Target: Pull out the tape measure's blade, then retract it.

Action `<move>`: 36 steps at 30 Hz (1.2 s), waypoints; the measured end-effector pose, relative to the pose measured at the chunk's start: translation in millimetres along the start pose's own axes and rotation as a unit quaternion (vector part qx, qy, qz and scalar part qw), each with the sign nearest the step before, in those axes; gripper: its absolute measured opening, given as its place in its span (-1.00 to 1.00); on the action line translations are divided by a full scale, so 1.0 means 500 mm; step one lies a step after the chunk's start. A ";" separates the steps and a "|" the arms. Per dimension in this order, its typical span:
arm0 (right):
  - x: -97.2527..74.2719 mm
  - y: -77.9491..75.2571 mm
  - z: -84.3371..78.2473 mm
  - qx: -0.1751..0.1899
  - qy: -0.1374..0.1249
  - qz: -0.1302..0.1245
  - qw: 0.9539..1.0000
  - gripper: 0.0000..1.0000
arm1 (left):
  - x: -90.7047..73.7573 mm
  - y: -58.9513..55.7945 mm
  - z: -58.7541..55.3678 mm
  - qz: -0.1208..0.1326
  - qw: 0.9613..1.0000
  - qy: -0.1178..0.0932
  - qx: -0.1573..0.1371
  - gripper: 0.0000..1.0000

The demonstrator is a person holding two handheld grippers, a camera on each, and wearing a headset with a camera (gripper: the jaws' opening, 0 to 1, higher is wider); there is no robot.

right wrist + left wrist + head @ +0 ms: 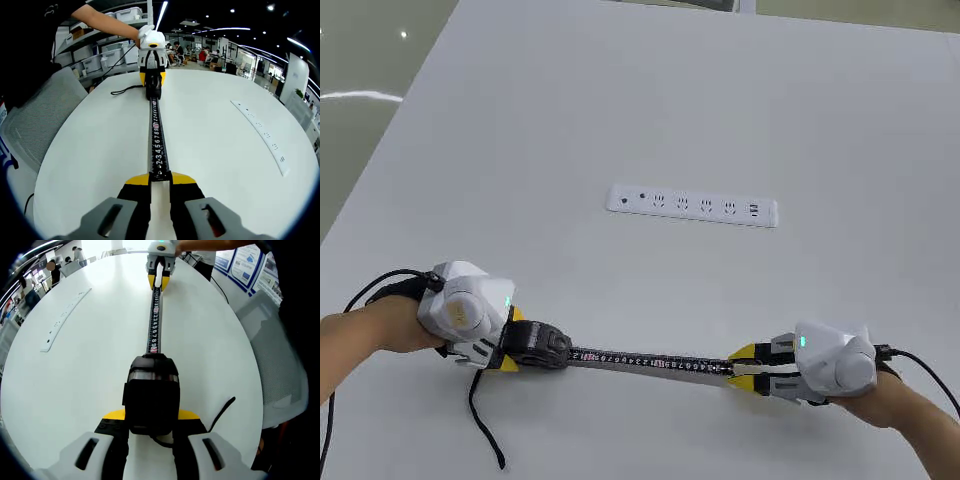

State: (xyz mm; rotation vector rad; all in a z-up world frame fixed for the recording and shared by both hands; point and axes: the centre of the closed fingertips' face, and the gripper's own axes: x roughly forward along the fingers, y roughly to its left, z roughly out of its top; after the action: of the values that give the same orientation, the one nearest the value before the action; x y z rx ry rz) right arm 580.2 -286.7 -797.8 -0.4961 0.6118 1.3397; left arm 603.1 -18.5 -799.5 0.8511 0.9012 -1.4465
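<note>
My left claw is clamping the hard, chunky case at the near left of the worktop while my right claw is pinching the end of the thin, probably springy blade.

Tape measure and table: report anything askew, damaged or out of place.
Nothing stands out. The left claw grips the tape measure's case. The right claw pinches the end of the blade, which runs straight between them, unkinked, over the white table. The power strip lies flat, apart from it.
</note>
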 end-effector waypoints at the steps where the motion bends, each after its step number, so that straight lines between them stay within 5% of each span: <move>1: 0.000 -0.001 -0.001 -0.001 0.000 -0.002 1.000 -0.76 | 0.000 0.000 0.000 0.000 1.000 0.001 0.001 -0.41; 25: 0.015 0.006 -0.028 0.013 0.035 -0.010 0.999 -0.70 | 0.006 0.000 -0.002 -0.002 1.000 0.013 0.003 -0.39; 36: 0.003 0.008 -0.019 0.020 0.031 -0.014 0.999 -0.62 | 0.020 0.000 -0.007 0.003 1.000 0.027 -0.008 -0.32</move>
State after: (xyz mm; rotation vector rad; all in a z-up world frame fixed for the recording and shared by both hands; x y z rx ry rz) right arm 575.1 -291.2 -806.1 -0.5131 0.6802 1.2868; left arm 602.4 -19.6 -810.2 0.8830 0.9487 -1.4143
